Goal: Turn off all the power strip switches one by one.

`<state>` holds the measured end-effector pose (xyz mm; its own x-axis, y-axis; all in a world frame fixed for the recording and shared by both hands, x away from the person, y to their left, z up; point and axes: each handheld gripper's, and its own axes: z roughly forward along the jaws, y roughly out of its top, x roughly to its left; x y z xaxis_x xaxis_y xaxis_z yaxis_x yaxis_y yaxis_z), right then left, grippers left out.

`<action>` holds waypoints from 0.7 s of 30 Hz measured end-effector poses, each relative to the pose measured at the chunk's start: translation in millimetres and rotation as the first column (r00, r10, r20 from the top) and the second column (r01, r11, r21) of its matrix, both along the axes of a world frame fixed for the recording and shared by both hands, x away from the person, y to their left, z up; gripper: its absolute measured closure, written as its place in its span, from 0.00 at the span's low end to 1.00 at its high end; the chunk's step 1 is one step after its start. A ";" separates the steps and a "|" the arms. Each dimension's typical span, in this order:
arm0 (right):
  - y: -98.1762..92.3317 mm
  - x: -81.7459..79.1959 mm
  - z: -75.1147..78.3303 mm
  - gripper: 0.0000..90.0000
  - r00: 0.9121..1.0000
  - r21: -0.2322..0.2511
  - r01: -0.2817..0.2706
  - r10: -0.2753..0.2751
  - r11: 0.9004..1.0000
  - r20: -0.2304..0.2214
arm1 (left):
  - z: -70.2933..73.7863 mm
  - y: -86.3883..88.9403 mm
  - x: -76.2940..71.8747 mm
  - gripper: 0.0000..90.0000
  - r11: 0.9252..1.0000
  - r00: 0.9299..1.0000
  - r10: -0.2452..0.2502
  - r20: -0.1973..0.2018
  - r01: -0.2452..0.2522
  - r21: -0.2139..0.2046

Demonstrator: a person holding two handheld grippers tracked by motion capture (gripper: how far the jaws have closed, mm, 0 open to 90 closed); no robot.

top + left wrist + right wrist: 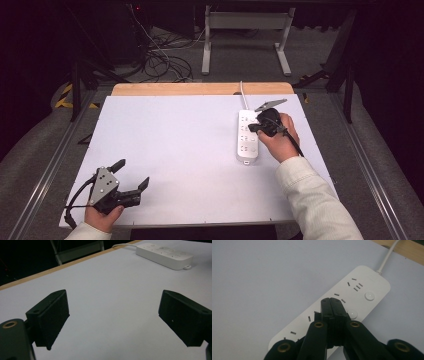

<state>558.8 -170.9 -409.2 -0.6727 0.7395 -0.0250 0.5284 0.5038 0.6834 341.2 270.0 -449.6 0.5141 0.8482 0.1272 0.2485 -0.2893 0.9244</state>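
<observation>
Power strip (248, 136) lies on the right side of the white table (175, 150), its cord going over the far edge. The right gripper (254, 128) is above the middle of the strip, with both jaws pressed together and nothing between them; in the right gripper view the tips (332, 302) are over the sockets beside a round button. The left gripper (132, 174) is at the near left corner, well apart from the strip, jaws wide and empty.
</observation>
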 end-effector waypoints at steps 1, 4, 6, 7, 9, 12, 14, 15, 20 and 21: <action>-0.2 0.3 0.1 1.00 1.000 0.003 0.003 -0.003 1.000 -0.002 | -0.1 0.0 0.3 0.11 1.000 1.000 -0.003 0.000 0.003 0.002; -0.6 1.3 0.8 1.00 1.000 -0.002 0.011 -0.011 1.000 0.001 | -0.2 -0.5 0.1 0.11 1.000 1.000 -0.005 -0.001 0.005 0.001; -1.4 3.1 1.9 1.00 1.000 0.007 0.015 -0.015 1.000 0.006 | -0.2 -0.4 0.0 0.11 1.000 1.000 -0.002 -0.001 0.002 -0.002; -2.4 4.5 2.8 1.00 1.000 0.013 0.015 -0.015 1.000 0.006 | 0.0 0.0 0.3 0.11 1.000 1.000 -0.003 0.001 0.003 0.002; -3.9 7.8 3.8 1.00 1.000 0.023 0.022 -0.022 0.999 0.001 | -0.1 -0.5 0.0 0.11 1.000 1.000 -0.002 -0.001 0.002 -0.002; -4.5 13.2 2.5 1.00 0.999 0.028 0.032 -0.031 0.999 -0.008 | -0.3 -0.6 0.3 0.11 1.000 1.000 -0.004 -0.001 0.004 0.002; -4.3 16.7 -0.4 1.00 0.999 0.025 0.035 -0.034 0.999 -0.014 | -0.4 -0.3 0.6 0.11 1.000 1.000 -0.002 -0.002 0.002 -0.001; -4.3 18.5 -2.4 1.00 0.999 0.023 0.040 -0.039 0.999 -0.018 | -0.4 -0.2 0.6 0.11 1.000 1.000 0.000 -0.002 0.000 -0.003; -6.4 28.6 -12.4 1.00 0.997 0.004 0.064 -0.064 0.998 -0.043 | -0.6 -0.2 0.6 0.11 1.000 1.000 -0.002 -0.004 0.002 -0.004; -6.3 30.0 -14.2 1.00 0.997 0.001 0.068 -0.068 0.998 -0.048 | -0.6 -0.1 0.6 0.11 1.000 1.000 -0.002 -0.004 0.002 -0.004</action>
<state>588.8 -177.2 -423.4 -0.6209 0.7838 0.0078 0.5935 0.4636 0.6579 341.8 269.8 -450.2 0.5161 0.8478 0.1220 0.2521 -0.2865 0.9243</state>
